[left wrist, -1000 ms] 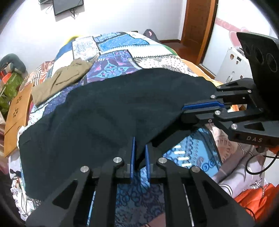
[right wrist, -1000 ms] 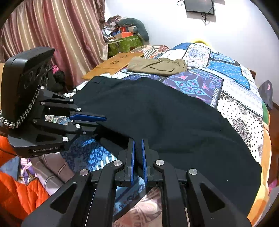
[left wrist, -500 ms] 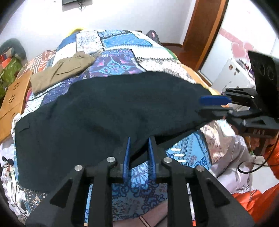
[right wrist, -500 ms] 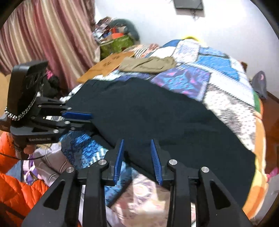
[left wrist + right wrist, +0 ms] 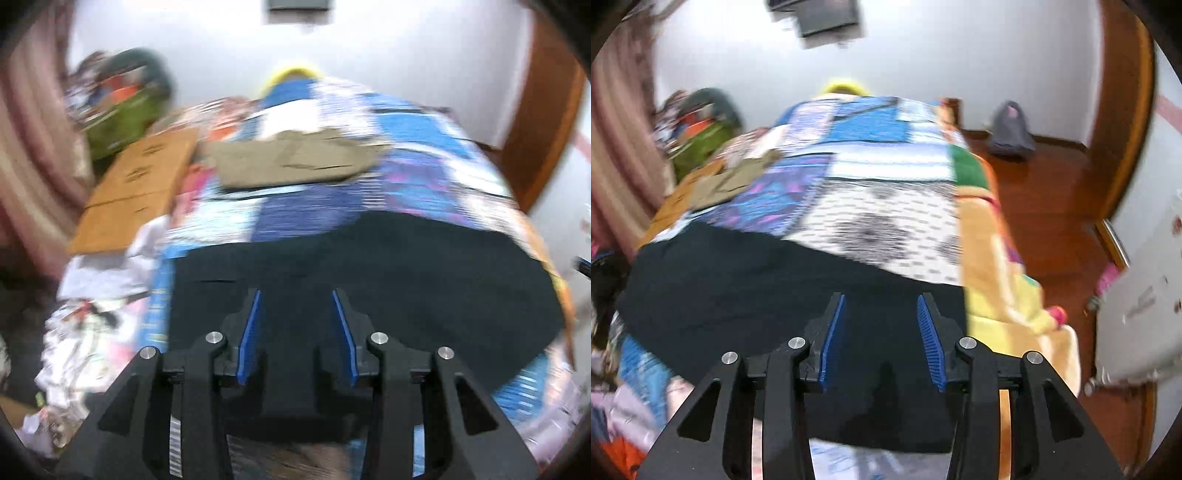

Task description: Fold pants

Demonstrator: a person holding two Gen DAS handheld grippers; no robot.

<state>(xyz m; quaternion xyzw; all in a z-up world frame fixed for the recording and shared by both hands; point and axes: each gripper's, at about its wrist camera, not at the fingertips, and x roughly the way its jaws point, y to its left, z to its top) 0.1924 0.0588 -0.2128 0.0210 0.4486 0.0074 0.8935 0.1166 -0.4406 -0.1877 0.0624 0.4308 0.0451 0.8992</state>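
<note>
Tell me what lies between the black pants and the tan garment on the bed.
Only bare patchwork quilt separates the black pants from the tan garment, nothing else lying on that strip. The left wrist view shows it best, though blurred.

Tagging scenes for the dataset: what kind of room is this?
Most likely a home bedroom. A bed with a patchwork quilt fills both views, with black pants spread on it. There is a curtain on the left and a wooden door on the right.
</note>
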